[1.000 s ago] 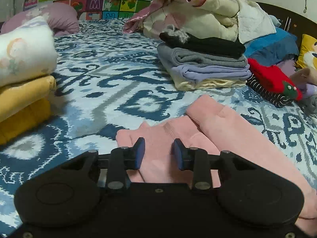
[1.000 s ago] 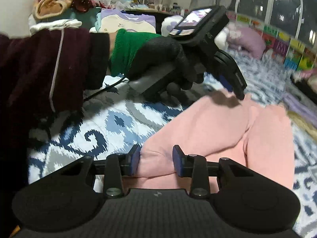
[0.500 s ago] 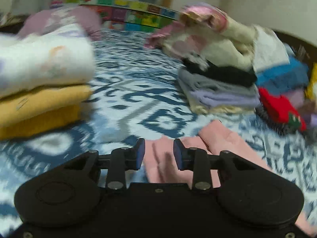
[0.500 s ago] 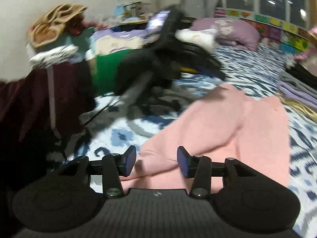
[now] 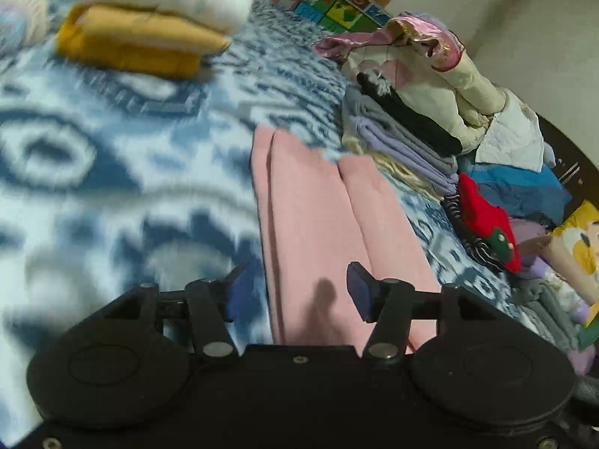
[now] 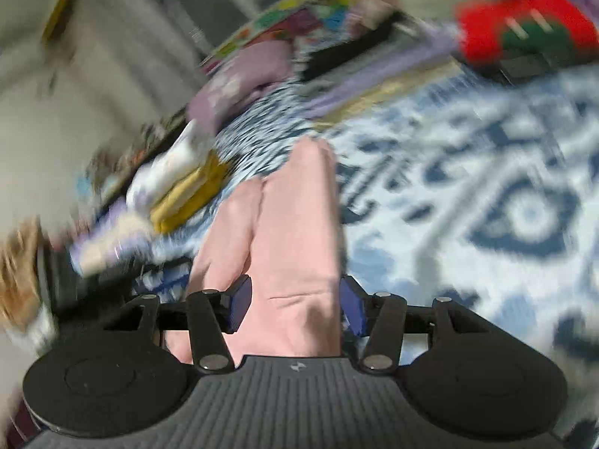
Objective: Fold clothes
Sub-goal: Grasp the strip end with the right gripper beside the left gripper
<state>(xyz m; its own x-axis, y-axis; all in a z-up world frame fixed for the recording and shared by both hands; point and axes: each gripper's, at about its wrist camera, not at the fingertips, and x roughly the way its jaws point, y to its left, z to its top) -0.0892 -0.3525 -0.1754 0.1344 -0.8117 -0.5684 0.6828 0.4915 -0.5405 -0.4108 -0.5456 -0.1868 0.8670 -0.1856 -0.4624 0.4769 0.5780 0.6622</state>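
Now both the left tool (image 5: 295,292) and right tool (image 6: 295,307) gape over the pink garment (image 5: 314,224); grip its edges evenly, toward twelve o'clock.

Left gripper (image 5: 297,292): low centre of frame, jaws spread wide, nothing clamped. Right gripper (image 6: 295,307): low centre of frame, jaws parted wide, pads (image 6: 239,305) not pressing together; view motion-blurred.

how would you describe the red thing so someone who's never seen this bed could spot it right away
On the blue-and-white patterned bedspread, find the folded grey, lilac and black stack beyond the pink garment. Beside that stack lies the red item, the only bright red piece, with a green patch.
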